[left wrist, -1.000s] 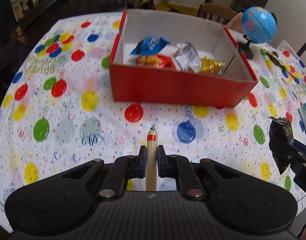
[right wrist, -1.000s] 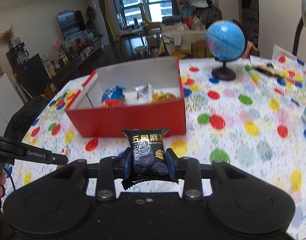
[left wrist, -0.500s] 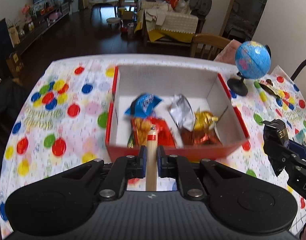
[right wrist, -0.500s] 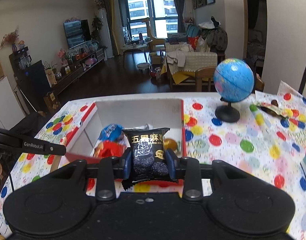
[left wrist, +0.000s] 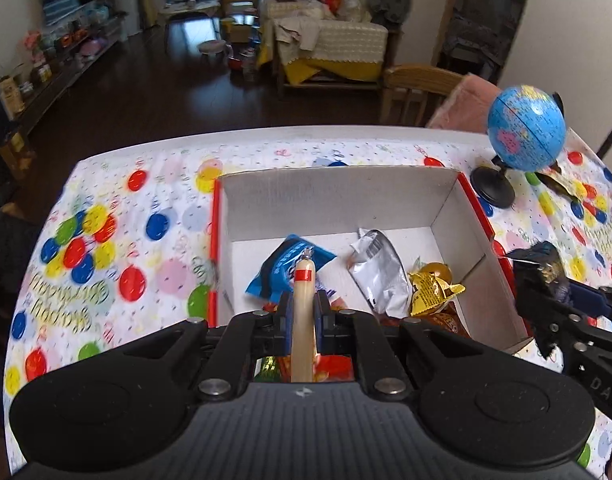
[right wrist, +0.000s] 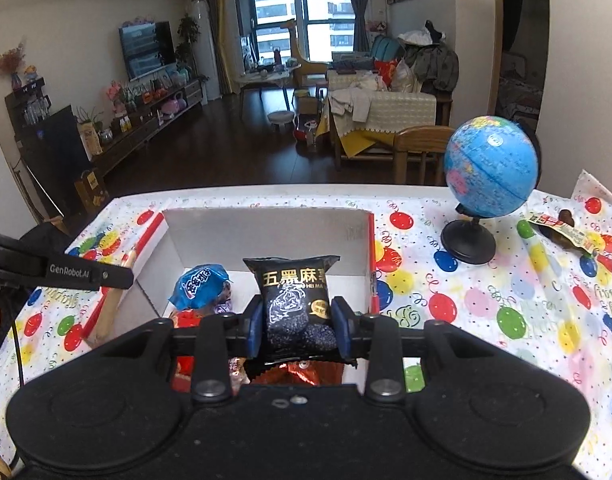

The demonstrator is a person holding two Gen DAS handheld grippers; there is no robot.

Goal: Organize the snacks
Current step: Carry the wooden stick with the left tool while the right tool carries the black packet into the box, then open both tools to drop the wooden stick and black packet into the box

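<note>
Sausage (left wrist: 303,312) clamped between left jaws.

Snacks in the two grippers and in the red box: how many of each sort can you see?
Sausage stick, in the left gripper: 1
Black packet, in the right gripper: 1
Blue packet: 1
Silver packet: 1
Gold packet: 1
Red packets in the box, partly hidden: at least 1
Total: at least 6

Both fisheye views look forward and downward from close above the near edge of a red cardboard box with white inside walls (left wrist: 338,196) (right wrist: 265,236). The left view tilts steeper. Both share the box, the balloon-patterned tablecloth (left wrist: 117,240) (right wrist: 486,292) and a blue globe on a black stand (left wrist: 526,132) (right wrist: 490,168).
</note>
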